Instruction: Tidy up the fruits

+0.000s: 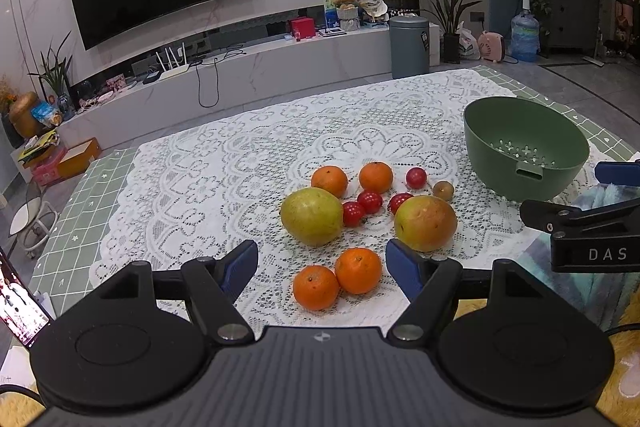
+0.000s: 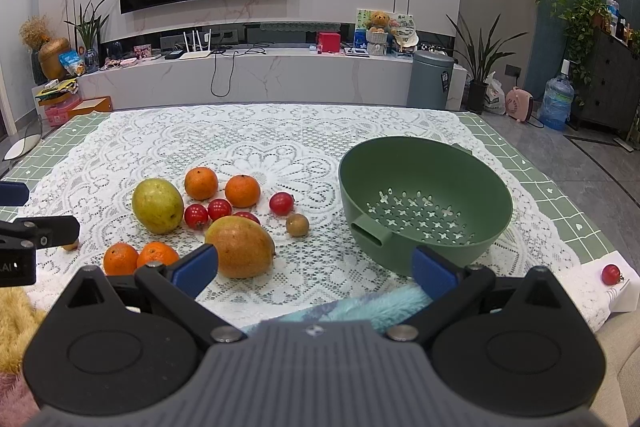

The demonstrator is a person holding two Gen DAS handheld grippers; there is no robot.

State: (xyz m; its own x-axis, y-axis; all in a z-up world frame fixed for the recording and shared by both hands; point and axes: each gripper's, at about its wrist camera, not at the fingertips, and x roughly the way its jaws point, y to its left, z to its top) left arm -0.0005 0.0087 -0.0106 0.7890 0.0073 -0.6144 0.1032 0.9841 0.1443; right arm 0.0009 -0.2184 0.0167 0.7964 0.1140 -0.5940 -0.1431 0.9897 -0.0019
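Note:
Fruit lies in a cluster on the lace tablecloth (image 1: pixel 200 187): a green mango (image 1: pixel 311 215), a reddish mango (image 1: pixel 425 223), several oranges, two of them nearest (image 1: pixel 337 281), several red cherry tomatoes (image 1: pixel 370 201) and a small brown fruit (image 1: pixel 443 190). An empty green colander bowl (image 1: pixel 524 151) stands to their right; it also shows in the right wrist view (image 2: pixel 424 203). My left gripper (image 1: pixel 322 269) is open and empty, just before the two near oranges. My right gripper (image 2: pixel 316 269) is open and empty, between the reddish mango (image 2: pixel 240 247) and the bowl.
A lone cherry tomato (image 2: pixel 611 274) lies on a white sheet at the table's right edge. A teal fluffy cloth (image 2: pixel 360 307) lies at the near edge. Beyond the table are a TV console (image 2: pixel 248 75), a grey bin (image 2: pixel 430 79) and plants.

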